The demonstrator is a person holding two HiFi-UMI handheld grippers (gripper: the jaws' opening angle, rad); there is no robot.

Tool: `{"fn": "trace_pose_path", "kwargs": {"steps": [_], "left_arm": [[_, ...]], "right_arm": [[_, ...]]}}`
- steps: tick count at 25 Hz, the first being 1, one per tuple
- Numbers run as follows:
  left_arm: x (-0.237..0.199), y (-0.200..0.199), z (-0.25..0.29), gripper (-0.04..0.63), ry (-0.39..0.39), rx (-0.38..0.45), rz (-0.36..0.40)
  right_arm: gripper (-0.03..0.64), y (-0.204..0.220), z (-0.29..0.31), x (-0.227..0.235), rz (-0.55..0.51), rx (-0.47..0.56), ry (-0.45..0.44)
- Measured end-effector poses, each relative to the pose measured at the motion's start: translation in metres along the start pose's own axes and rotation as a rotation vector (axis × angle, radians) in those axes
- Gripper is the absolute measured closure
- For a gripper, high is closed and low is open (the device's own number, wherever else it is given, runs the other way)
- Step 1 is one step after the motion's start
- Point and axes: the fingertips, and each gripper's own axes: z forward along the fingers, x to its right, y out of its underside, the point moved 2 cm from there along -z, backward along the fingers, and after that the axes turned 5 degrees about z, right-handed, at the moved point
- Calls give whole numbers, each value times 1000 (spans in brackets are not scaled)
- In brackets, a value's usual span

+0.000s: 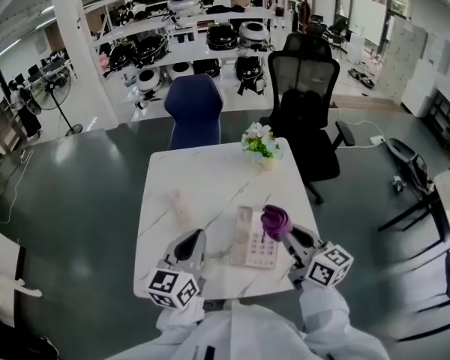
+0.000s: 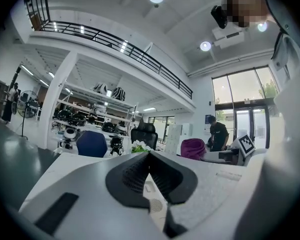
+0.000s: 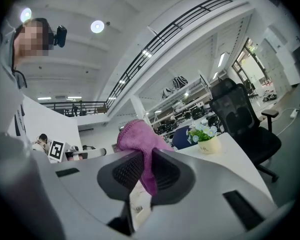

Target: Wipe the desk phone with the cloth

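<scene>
My right claw (image 3: 146,160) is clamped on the purple cloth (image 3: 134,135), which bunches up above the jaws, over the far right corner of the white desk phone (image 1: 253,244). The phone lies near the near edge of the marble table (image 1: 184,172). My left claw (image 1: 193,240), jaws together and empty, sits just left of the phone. To wipe well, I should lower the cloth onto the keypad, press lightly, and steady the phone from the left.

cloth (image 3: 135,135): purple nubbly knit | table (image 1: 202,177): glossy white marble-look | desk phone (image 1: 253,247): smooth pale plastic
</scene>
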Motion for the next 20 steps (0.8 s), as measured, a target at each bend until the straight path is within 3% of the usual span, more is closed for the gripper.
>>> {"fn": "trace_pose_path", "kwargs": {"steps": [8,20], "left_arm": [[-13,-14,-3,597,-36,36,24],[-17,-15,-4,597,-51,28,48]], "right_arm": [[586,-33,-2,4,-58,88,41],[586,-39,-2,4,-117,106,82]]}}
